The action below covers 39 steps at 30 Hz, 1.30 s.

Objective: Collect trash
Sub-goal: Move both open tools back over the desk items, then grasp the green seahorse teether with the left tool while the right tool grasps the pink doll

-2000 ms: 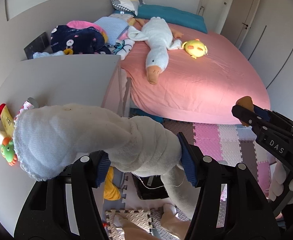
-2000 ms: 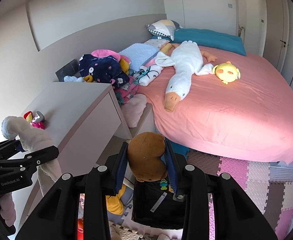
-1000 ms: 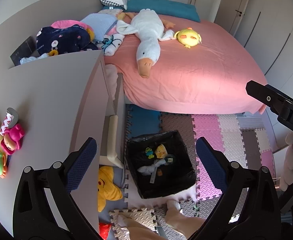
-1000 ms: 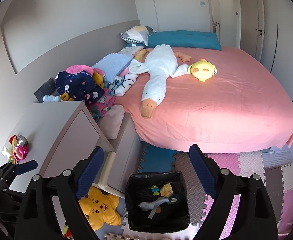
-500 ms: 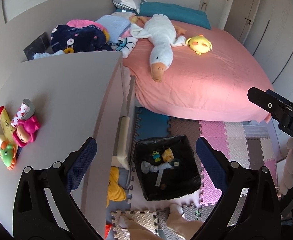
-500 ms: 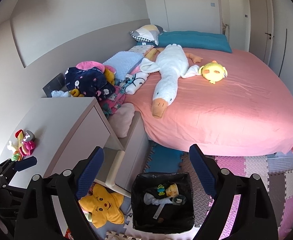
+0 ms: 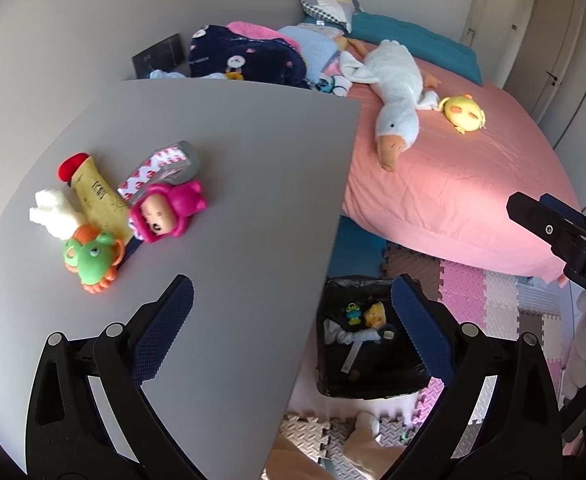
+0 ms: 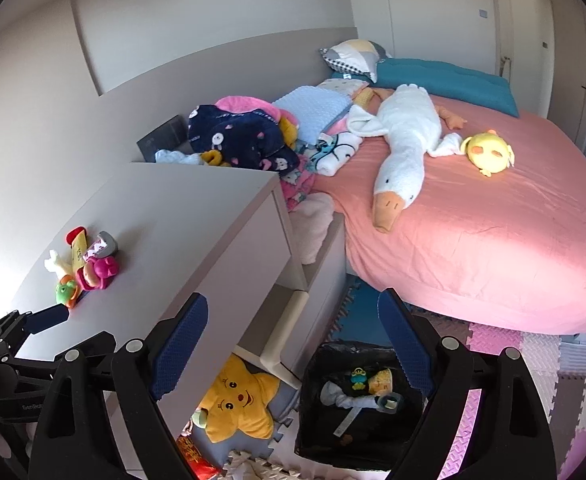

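1. Trash bin (image 8: 325, 424), black-lined, stands on the floor mats beside the bed (image 8: 493, 240), holding several small discarded items.
2. Worktop (image 7: 213, 160) carries a cluster of small toys (image 7: 161, 212).
3. Left hand-held gripper (image 7: 289, 328) gapes wide, holding nothing.
4. Right hand-held gripper (image 8: 293, 344) likewise gapes wide and holds nothing.

Desk (image 7: 233, 184) edge hides the bin's (image 7: 373, 384) left side.

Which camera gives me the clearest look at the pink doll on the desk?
The left wrist view: the pink doll lies close and large, face visible. In the right wrist view it is small, far to the left, partly crowded by neighbouring toys.
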### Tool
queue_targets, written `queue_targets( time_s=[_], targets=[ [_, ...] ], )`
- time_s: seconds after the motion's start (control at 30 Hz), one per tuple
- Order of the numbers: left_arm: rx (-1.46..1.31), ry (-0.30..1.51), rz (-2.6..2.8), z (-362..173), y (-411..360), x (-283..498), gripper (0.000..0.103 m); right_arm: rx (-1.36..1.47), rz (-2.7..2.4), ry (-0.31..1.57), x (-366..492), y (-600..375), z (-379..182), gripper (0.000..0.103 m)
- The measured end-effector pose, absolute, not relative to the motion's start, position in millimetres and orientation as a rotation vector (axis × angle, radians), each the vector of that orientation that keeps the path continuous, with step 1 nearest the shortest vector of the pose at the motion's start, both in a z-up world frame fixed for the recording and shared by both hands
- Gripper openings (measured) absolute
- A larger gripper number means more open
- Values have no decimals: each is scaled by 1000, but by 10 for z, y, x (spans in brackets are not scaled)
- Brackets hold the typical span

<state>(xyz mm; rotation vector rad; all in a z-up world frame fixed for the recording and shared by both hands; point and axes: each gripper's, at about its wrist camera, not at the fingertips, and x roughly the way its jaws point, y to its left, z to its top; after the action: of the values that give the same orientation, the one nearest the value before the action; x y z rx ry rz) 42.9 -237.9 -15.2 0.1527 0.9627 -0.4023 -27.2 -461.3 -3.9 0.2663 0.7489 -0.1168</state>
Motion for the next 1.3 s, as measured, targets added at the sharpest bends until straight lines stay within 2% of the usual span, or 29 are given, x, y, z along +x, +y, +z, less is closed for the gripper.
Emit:
queue_targets(
  time_s=[0.53, 1.17, 1.27, 1.3],
  targets=[
    [59, 965, -176, -201, -1346, 666, 96, 194, 71, 797, 252, -3727, -95, 87],
    [80, 971, -208, -490, -1060, 1190, 96, 156, 125, 850, 585, -3299, -163, 87],
    [94, 969, -226, -514, -1063, 1231, 91, 151, 136, 857, 625, -3239, -179, 87],
    [94, 973, -233, -528, -1060, 1247, 86, 148, 140, 860, 638, -3210, -184, 87]
  ],
)
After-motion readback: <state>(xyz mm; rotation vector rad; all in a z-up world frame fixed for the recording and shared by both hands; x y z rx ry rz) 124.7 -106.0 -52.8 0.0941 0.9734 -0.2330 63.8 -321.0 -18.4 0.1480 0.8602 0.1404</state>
